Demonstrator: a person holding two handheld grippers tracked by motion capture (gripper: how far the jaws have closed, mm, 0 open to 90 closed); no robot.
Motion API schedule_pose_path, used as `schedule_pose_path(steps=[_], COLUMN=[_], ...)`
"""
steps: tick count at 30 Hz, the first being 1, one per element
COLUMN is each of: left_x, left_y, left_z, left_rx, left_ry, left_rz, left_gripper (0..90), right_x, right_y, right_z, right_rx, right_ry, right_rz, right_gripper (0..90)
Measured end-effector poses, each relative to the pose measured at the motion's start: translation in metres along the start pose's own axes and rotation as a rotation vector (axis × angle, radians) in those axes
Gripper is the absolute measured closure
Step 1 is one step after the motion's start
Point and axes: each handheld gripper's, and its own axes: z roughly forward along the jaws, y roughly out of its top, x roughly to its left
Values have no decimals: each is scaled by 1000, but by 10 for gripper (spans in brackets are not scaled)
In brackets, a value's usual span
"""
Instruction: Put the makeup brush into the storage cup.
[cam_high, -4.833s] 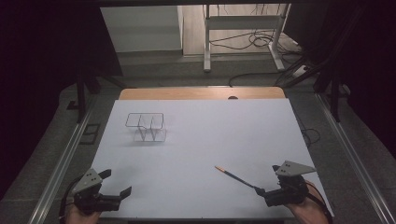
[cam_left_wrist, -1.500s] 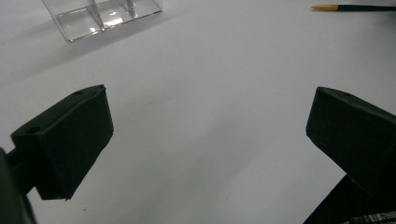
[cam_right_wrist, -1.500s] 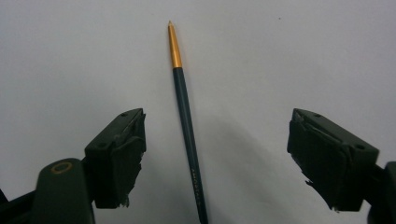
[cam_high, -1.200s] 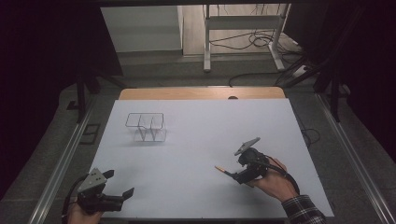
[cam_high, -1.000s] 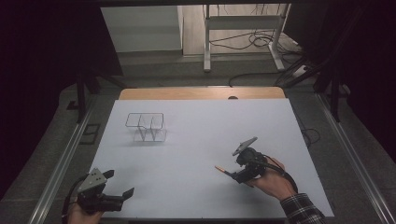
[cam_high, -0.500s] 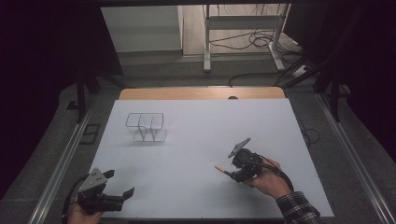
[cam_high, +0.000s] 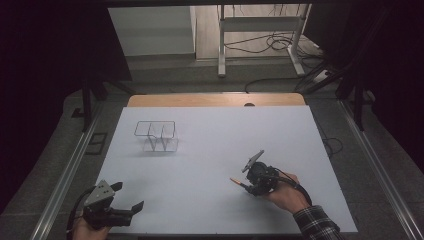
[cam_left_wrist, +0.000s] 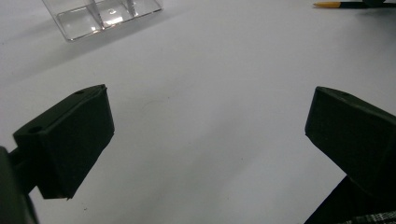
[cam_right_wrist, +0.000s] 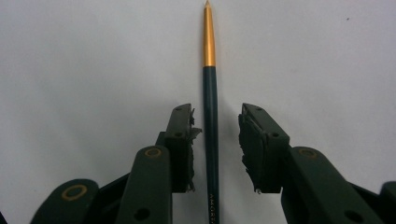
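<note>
A: We start with the pen (cam_right_wrist: 210, 107). It lies flat on the white table (cam_high: 215, 145), near the front right, with its gold tip pointing away from the right gripper (cam_right_wrist: 215, 140).

B: And we have the jaws on either side of the dark barrel, parted by a narrow gap. The left one is just about touching it and the right one stands clear, so we judge nothing is pinched yet. Straddling the barrel along its length looks like lining up for a pick.

A: The right gripper view gives us that gap. From the high view we see just the hand (cam_high: 285, 192) low over the pen, the orange tip poking out toward the left.

B: The high view gives us the layout instead: a clear box (cam_high: 156, 136) with a divider stands well apart, toward the far left of the table.

A: Our left gripper (cam_high: 125, 210) waits at the front left corner, jaws spread wide over bare table. Its own view catches the box at top left and the pen far off at top right.
</note>
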Motion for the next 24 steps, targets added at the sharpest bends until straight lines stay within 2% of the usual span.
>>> schedule_pose_path(steps=[13, 17, 21, 24], left_x=[0, 0, 0, 0], left_y=[0, 0, 0, 0], left_z=[0, 1, 0, 0], left_rx=[1, 2, 2, 2], left_ry=[1, 1, 1, 1], left_rz=[-1, 0, 0, 1], left_gripper=[16, 16, 15, 16], right_x=[-1, -1, -1, -1], right_y=[-13, -13, -12, -11], right_z=[1, 2, 2, 2], right_rx=[39, 44, 58, 59], right_ry=[14, 25, 22, 29], right_rz=[7, 9, 1, 15], right_gripper=[759, 825, 834, 836])
